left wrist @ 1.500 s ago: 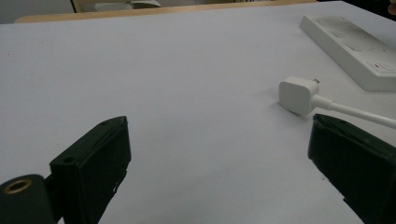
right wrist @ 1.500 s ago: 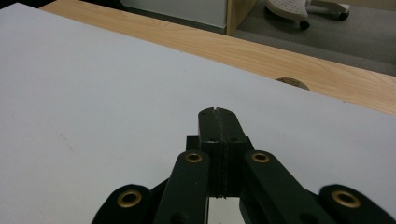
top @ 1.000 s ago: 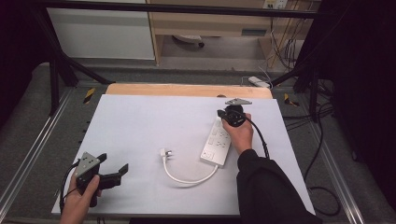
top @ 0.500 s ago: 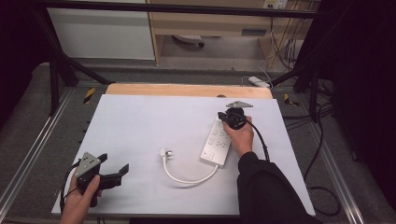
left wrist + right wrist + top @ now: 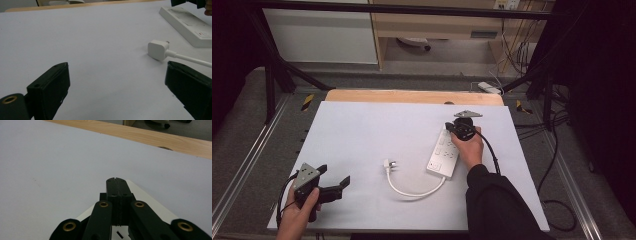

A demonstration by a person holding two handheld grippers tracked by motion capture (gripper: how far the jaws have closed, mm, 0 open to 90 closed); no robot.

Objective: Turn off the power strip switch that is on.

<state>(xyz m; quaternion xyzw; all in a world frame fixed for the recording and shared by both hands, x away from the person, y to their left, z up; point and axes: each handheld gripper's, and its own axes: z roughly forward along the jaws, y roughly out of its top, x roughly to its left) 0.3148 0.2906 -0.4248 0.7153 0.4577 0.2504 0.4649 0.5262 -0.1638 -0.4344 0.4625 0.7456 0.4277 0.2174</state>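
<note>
The strip [image 5: 444,155], a white plastic power bar with a row of sockets, lies flat on the table under the right gripper [image 5: 454,131]. Compared with the shots a second and half a second back, almost nothing has shifted: strip, cable and plug lie as they did, and the right gripper has kept its place over the strip's far end. So the work looks paused at a press or a steadying hold on that end, not at a lift.

In the right gripper view its jaws are closed flat against each other with nothing between them, their tips [image 5: 116,180] over the strip's [image 5: 150,205] far corner. Whether they actually bear on the plastic is hard to say from this angle.

From the strip's near end a smooth white cable [image 5: 412,190] curls towards the left gripper and ends in the plug [image 5: 388,165], a small rounded white block whose metal pin shows in the left gripper view [image 5: 157,49]. It lies ahead of the left gripper [image 5: 334,187] and to the right of its line.

That gripper has not moved either; it rests near the table's front edge, well apart from the plug, jaws spread wide and empty.

The table [image 5: 362,135] is matte pale grey, with a bare wood edge [image 5: 412,96] beyond the right gripper.
</note>
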